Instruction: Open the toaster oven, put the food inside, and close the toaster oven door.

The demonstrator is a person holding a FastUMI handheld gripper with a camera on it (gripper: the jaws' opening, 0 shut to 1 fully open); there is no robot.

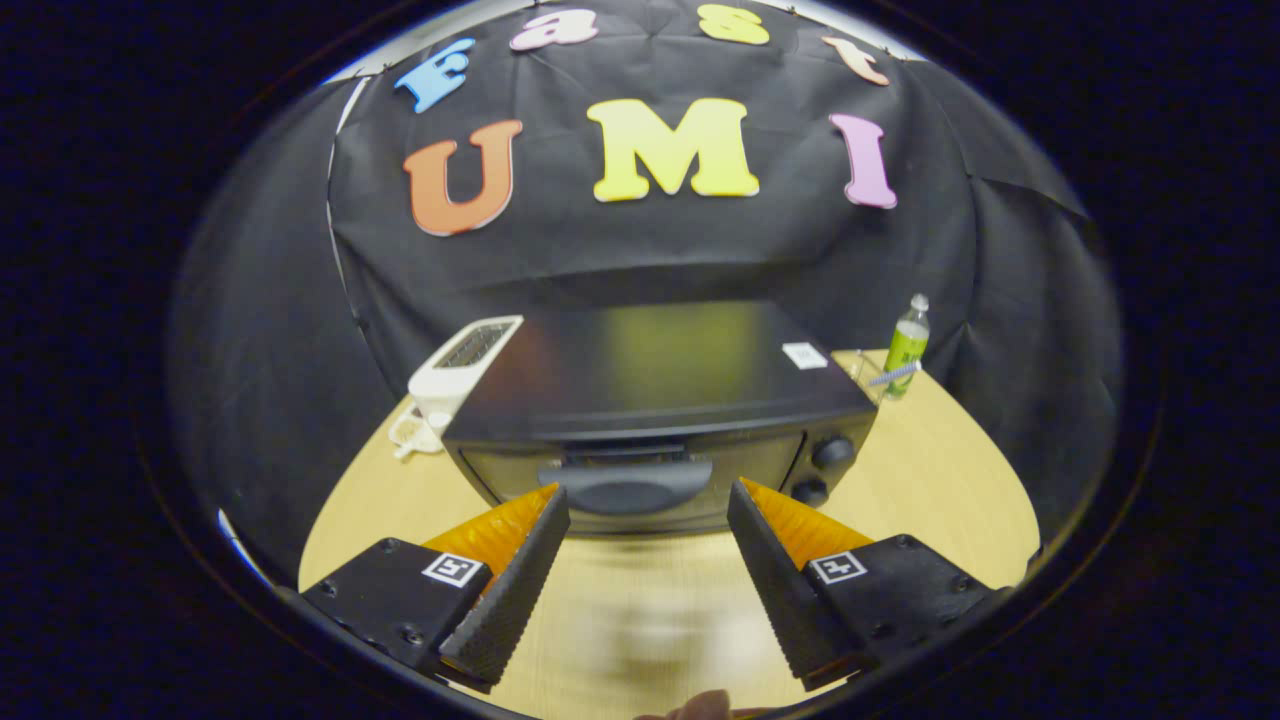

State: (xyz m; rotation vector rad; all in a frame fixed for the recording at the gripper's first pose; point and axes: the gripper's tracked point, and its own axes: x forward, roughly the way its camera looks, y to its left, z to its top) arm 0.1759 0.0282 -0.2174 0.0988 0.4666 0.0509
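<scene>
A black toaster oven stands on the wooden table just beyond my fingers, with its glass door shut. The door's dark handle runs along the door's top edge, a little ahead of my fingertips and between them. Two knobs sit on the oven's right front. My gripper hovers above the table in front of the door, open, with nothing between its fingers. Something pale and blurred lies on the table low between the fingers; I cannot tell what it is.
A white pop-up toaster stands against the oven's left side. A green bottle and a clear glass item stand behind the oven's right corner. A fingertip of a person shows below the fingers. Black cloth walls the booth.
</scene>
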